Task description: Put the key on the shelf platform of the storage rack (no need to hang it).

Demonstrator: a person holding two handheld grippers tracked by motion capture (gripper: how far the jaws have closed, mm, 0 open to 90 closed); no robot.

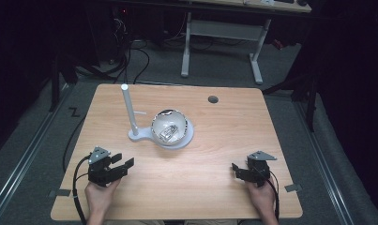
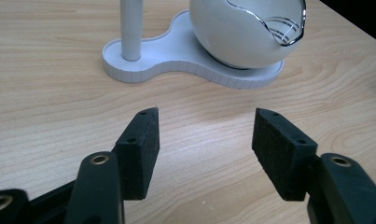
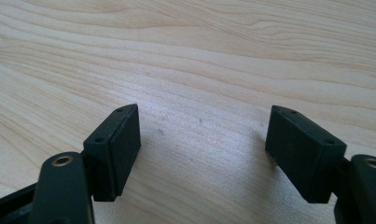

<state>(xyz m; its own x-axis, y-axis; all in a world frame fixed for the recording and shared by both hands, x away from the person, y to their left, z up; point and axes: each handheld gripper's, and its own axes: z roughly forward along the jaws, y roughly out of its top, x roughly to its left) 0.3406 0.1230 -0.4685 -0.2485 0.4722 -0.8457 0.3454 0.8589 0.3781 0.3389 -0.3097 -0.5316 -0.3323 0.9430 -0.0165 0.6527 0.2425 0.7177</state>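
Matte black fingers (image 2: 139,149) spread over grained wood; glossy white bowl (image 2: 241,32) beyond.

My high view looks forward and down over the whole wooden table (image 1: 215,140). Left gripper view sits low and close, facing the white stand (image 2: 185,65) at upper frame, shared with high view's centre. Right gripper view hugs bare tabletop.

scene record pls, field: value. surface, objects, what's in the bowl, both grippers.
surface: wooden table
stand: white base with upright white post
bowl: white, egg-shaped, jagged silver rim, sits on the base
bowl contents: something shiny, too small to identify
left gripper: open, empty, apart from the stand
right gripper: open, empty, over bare table
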